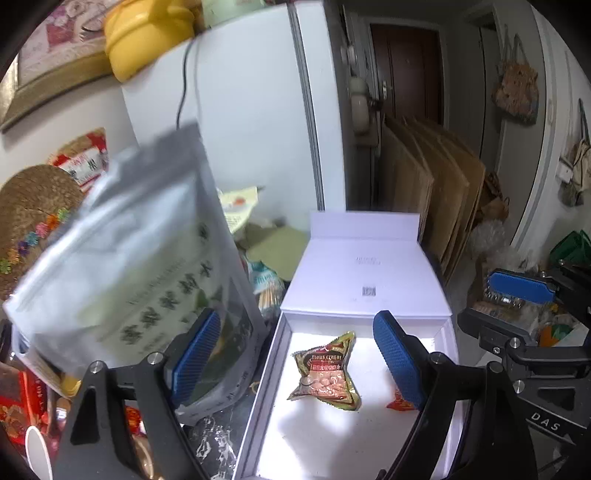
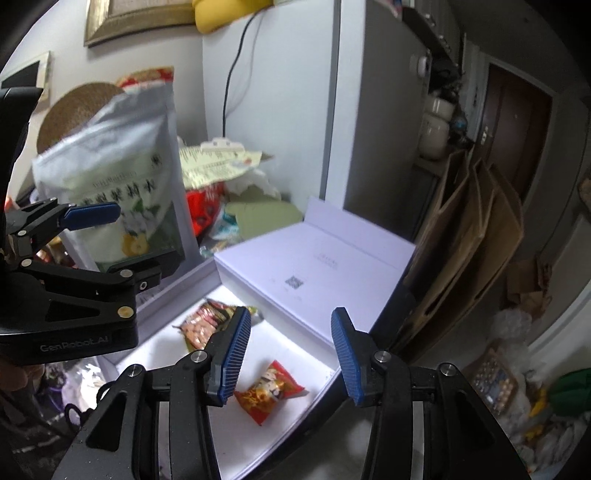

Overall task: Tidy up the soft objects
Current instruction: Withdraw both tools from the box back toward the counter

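A white box (image 1: 271, 354) lies open with its lid (image 1: 365, 273) folded back. On its floor rest a gold snack packet (image 1: 327, 373) and a red packet (image 1: 400, 402), the red one half hidden by a finger. My left gripper (image 1: 297, 358) hangs open above the gold packet, holding nothing. In the right wrist view my right gripper (image 2: 290, 360) is open over the red packet (image 2: 271, 391), apart from it; the gold packet (image 2: 207, 325) lies beyond its left finger. A tall silver pouch (image 1: 129, 258) stands left of the box. The left gripper (image 2: 122, 240) shows in front of the pouch (image 2: 122, 177).
A white fridge (image 1: 251, 110) rises behind the box, with a yellow pot (image 1: 144, 33) on top. Flattened cardboard (image 1: 436, 192) leans to the right. Cork mats (image 1: 33, 206) and loose packets (image 2: 207, 206) crowd the left. Bags (image 2: 517, 387) clutter the floor at right.
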A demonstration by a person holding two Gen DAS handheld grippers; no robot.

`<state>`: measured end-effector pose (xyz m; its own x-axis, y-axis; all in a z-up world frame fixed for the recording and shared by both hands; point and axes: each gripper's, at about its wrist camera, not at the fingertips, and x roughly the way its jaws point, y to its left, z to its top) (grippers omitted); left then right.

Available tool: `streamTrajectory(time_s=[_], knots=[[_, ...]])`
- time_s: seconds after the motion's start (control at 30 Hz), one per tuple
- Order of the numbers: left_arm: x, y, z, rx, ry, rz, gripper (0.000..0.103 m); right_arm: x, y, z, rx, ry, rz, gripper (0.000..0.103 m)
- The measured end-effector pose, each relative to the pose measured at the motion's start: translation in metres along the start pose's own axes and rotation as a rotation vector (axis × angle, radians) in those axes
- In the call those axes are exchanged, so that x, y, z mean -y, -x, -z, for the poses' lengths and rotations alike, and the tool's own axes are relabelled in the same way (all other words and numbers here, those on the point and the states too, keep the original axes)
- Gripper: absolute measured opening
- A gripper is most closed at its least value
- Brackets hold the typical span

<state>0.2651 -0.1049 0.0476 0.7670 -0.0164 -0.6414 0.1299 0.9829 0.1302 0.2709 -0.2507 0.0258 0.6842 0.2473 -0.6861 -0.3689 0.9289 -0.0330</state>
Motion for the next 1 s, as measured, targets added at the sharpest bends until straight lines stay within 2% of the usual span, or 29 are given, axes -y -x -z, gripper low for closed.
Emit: streamTrajectory(time_s=[0.33, 0.5, 0.63, 1.0], knots=[[-0.006, 0.081, -0.002, 0.127, 0.010, -0.007, 0.085, -0.018, 0.069, -0.009, 0.126, 0.016, 0.014, 0.046], [-0.007, 0.115, 0.008, 0.171, 0.003, -0.009, 0.085, -0.032, 0.100, -0.005, 0.180, 0.027, 0.012, 0.052], [-0.012, 0.141, 0.021, 0.192, 0.016, -0.014, 0.087, -0.046, 0.123, 0.004, 0.209, 0.036, 0.009, 0.062], [-0.017, 0.195, 0.075, 0.195, 0.027, -0.025, 0.087, -0.078, 0.170, 0.043, 0.247, 0.047, -0.013, 0.065]])
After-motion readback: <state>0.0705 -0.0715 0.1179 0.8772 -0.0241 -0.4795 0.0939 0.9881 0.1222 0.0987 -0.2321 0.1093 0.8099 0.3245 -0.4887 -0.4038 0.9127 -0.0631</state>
